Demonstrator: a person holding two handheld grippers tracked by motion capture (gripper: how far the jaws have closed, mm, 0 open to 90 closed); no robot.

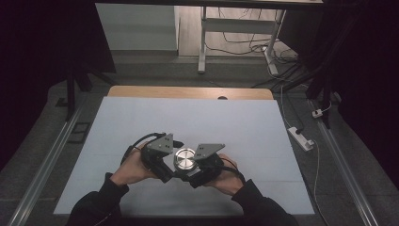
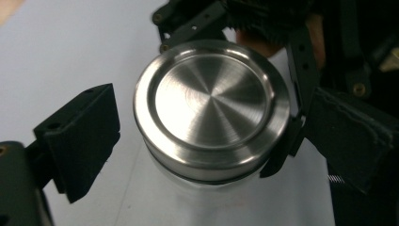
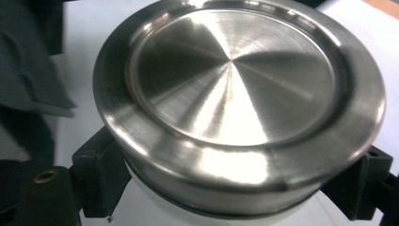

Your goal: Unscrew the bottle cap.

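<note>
While one steel-lidded jar [image 1: 184,159] is stood low on the white table [image 1: 141,117], it is clasped below the lid by the right gripper [image 1: 190,175] from four o'clock, and is flanked untouched by the left gripper [image 1: 168,173], spread apart at eight o'clock, two hands being angled inward.

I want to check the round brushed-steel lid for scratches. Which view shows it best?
The right gripper view: the round brushed-steel lid is closest there. The left gripper view shows it whole but smaller; the high view gives a tiny disc.
</note>
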